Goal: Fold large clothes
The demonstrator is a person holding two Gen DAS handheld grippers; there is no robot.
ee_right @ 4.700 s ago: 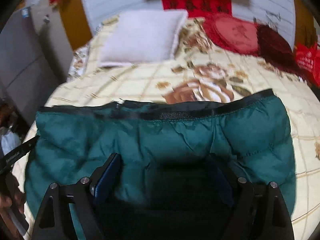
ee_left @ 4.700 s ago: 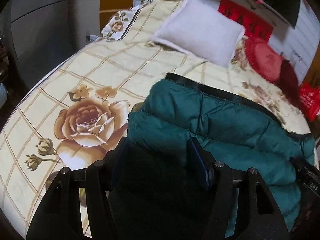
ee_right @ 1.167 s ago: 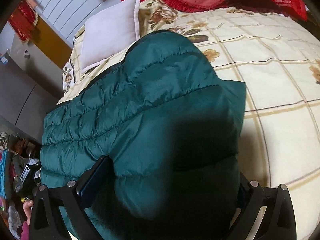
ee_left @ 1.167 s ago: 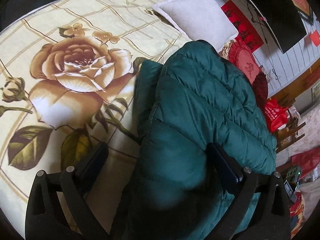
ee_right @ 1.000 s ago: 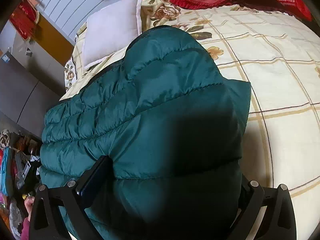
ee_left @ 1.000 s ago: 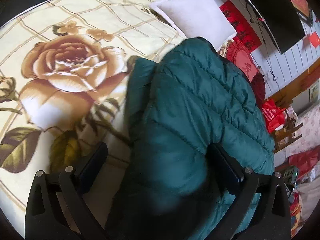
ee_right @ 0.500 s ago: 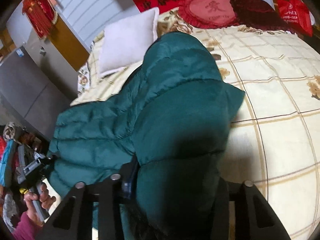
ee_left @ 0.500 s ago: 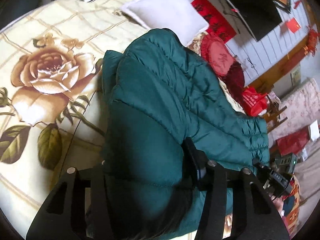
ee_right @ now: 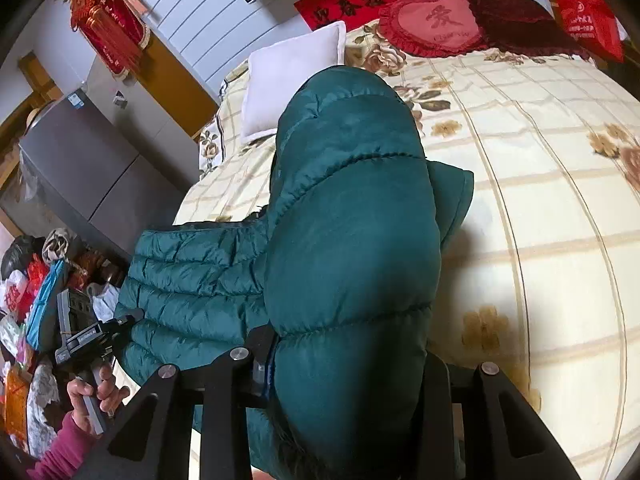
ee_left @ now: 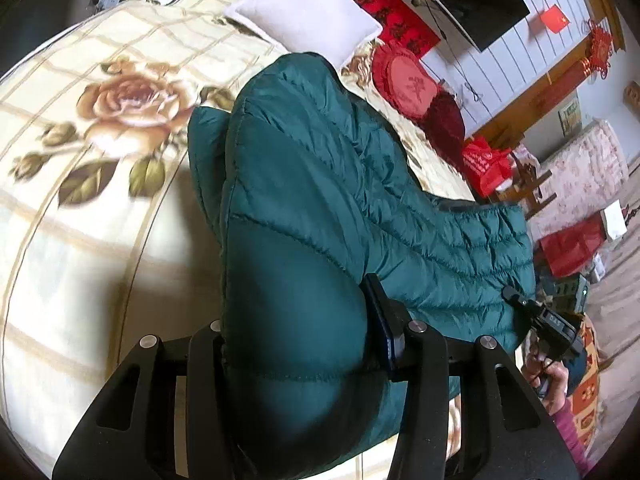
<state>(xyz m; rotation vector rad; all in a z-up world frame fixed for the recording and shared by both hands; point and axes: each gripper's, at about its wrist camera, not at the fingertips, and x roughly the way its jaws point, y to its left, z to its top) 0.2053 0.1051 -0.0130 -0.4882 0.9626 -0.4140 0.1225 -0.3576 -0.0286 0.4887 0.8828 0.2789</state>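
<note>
A dark green quilted down jacket [ee_left: 320,184] lies on the bed's floral cream cover [ee_left: 100,128], its near part lifted off the cover. My left gripper [ee_left: 296,332] is shut on one near corner of the jacket. My right gripper [ee_right: 348,360] is shut on the other near corner [ee_right: 352,264]. The padded fabric bulges between each pair of fingers and hides the pads. The right gripper also shows in the left wrist view [ee_left: 548,320], and the left gripper in the right wrist view [ee_right: 84,336].
A white pillow [ee_left: 308,20] and red cushions [ee_left: 412,80] lie at the head of the bed. A grey cabinet [ee_right: 80,168] stands at the left of the bed. Bags and clutter [ee_right: 32,280] sit on the floor beside the bed. Red bags [ee_left: 488,164] stand beyond the far side.
Both grippers were open around the jacket a second ago. They have closed on its near corners and lifted, so the jacket's near part now rises off the bed.
</note>
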